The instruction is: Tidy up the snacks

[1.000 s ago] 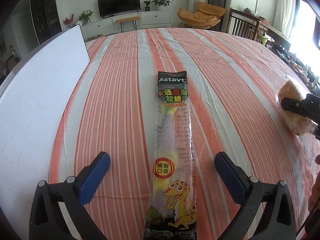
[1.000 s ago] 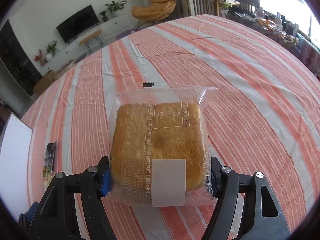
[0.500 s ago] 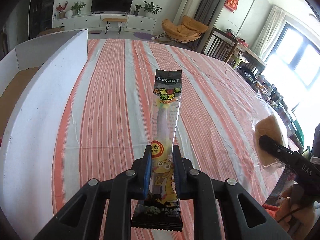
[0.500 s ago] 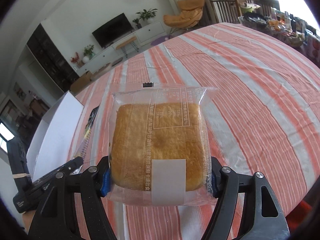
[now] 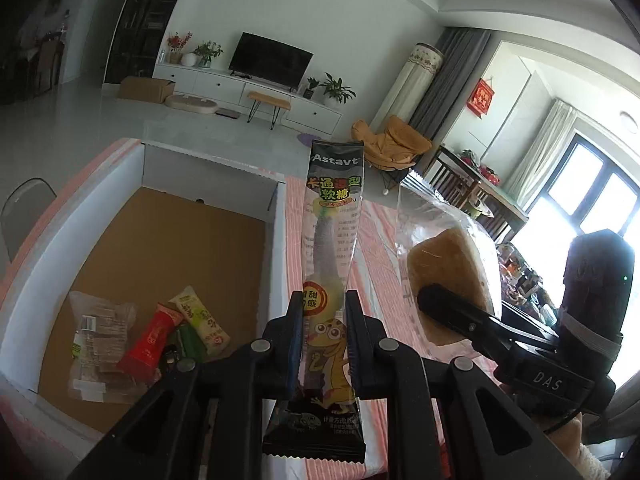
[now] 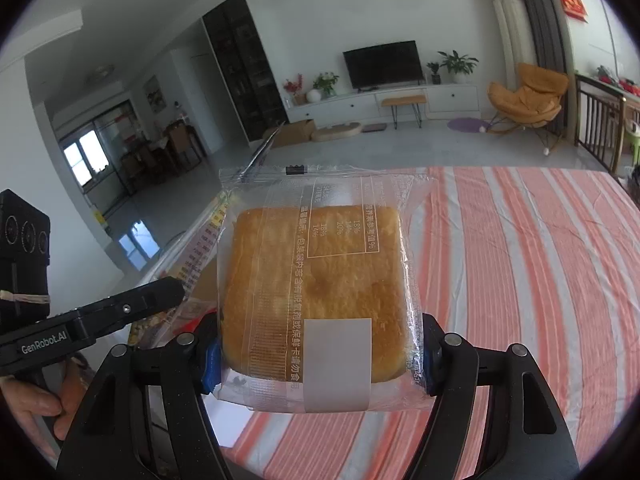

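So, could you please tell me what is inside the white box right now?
The white box holds a clear-wrapped snack, a red packet, a green one and a pale packet. The left tool hides its near corner.

box (image 5: 276, 216): left of gummy packet (image 5: 330, 248)
cake packet (image 5: 452, 264): right of gummy packet
snack packets (image 5: 152, 336): in box

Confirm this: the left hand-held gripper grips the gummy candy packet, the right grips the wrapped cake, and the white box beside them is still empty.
Not empty: the left wrist view shows several snack packets already in the white box. The rest holds: left hand-held gripper clamps the gummy candy packet, right hand-held gripper the wrapped cake.
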A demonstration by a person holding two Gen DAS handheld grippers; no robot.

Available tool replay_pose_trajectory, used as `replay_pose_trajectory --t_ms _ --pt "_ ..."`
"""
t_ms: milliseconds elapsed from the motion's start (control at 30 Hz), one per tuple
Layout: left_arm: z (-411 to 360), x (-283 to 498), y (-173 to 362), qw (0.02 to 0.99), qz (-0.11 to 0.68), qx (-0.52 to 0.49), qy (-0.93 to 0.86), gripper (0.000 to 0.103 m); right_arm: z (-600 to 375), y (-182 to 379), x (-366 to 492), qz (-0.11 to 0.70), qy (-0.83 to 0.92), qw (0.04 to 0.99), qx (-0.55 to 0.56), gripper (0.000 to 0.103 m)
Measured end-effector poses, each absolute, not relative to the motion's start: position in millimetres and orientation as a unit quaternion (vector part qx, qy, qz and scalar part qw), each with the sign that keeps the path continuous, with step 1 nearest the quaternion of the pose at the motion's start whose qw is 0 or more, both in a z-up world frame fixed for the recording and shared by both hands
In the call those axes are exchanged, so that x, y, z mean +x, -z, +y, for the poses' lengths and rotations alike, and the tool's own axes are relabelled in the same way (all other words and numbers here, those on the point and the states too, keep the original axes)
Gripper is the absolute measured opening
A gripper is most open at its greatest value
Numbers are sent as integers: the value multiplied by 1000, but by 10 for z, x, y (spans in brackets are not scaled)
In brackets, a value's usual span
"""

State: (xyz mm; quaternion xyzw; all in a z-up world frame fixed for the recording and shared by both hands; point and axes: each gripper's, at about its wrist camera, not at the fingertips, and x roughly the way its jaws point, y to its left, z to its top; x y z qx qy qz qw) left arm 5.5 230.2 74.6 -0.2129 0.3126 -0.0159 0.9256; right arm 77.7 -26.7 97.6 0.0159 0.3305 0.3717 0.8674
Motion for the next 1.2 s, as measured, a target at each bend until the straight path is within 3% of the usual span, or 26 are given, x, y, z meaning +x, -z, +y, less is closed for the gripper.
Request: replay_pose_trajectory --t_ms 200,267,333,400,533,800,1200 --pt "3183 -25 -235 906 352 -197 -130 19 869 -857 788 342 -443 828 -28 74" --pt "3297 -4 58 889 383 -181 -172 28 1108 -634 811 370 -463 805 -30 76" --pt "3373 3 264 877 403 -174 -198 65 1300 -306 904 430 -466 772 -39 83" --pt "3366 -24 372 874 406 -168 -207 74 1315 -60 984 473 -458 751 -36 83" --pt "3176 -51 313 889 381 -117 -226 92 976 -38 1047 454 -449 769 -7 83" --pt "2617 -84 -85 888 339 4 -310 103 705 -348 855 416 -392 820 -31 83" --pt "2486 -232 -211 886 384 -31 -259 103 878 -458 513 432 -359 821 -99 83"
